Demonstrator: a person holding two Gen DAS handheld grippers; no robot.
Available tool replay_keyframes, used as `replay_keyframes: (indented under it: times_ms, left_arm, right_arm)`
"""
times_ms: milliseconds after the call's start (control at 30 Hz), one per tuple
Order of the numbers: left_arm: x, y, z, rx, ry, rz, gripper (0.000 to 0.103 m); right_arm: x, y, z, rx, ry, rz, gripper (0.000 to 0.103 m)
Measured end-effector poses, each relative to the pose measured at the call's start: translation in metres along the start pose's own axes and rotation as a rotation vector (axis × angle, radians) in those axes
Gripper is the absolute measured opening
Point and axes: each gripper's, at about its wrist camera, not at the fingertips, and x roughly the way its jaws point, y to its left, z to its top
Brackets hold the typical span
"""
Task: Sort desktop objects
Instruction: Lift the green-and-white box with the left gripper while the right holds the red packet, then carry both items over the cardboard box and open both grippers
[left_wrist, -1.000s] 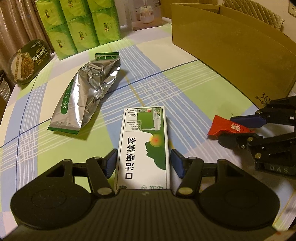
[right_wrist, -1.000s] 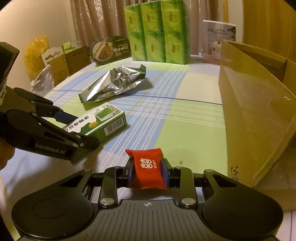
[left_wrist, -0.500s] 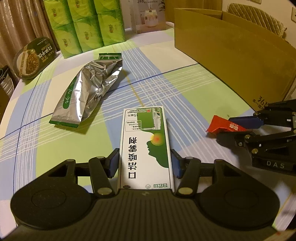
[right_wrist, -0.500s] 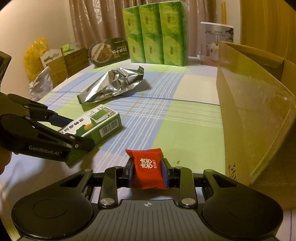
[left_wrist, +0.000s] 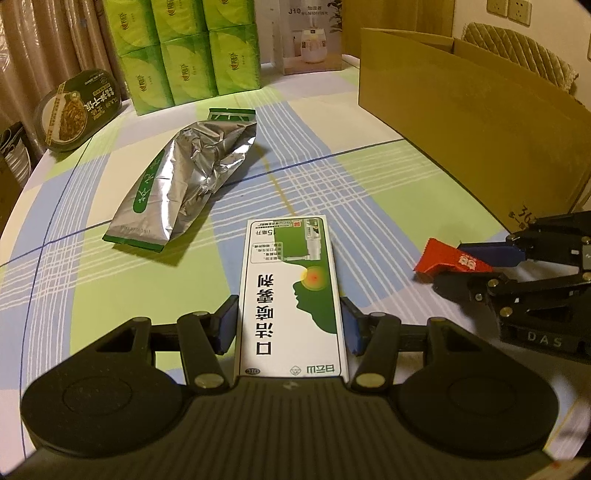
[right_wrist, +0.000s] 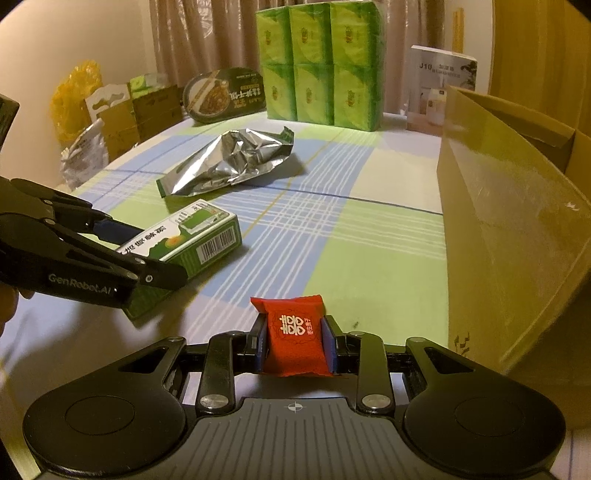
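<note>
left gripper (left_wrist: 288, 325): my jaws pinching green-white box (left_wrist: 291, 291), near centre of table (left_wrist: 388, 192)
right gripper (right_wrist: 294, 339): my jaws pinching red packet (right_wrist: 295, 332)
step: both grasped, probably lift next
next: carry right to cardboard box (right_wrist: 517, 229), clear its wall

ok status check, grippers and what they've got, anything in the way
Left gripper shut on green-white box. Right gripper shut on red packet. Cardboard box open alongside, path clear.
</note>
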Motion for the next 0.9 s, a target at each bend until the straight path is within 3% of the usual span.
replay_keyframes:
  times_ms: [267,633,900]
  left_arm:
    - [-0.013,-0.005,-0.003,-0.019,-0.026,-0.013,0.051]
    - [-0.044,0.003,-0.007,-0.049,-0.063,-0.006,0.051]
    - [-0.074,0.006,-0.006,-0.062,-0.098,-0.008,0.051]
  right_arm:
    - [-0.019,0.008,0.0,-0.014,0.017,-0.031,0.027]
    - [-0.055,0.033,0.018,-0.071,-0.026,-0.056,0.027]
    - [-0.078,0.041,0.03,-0.044,-0.038,-0.059,0.027]
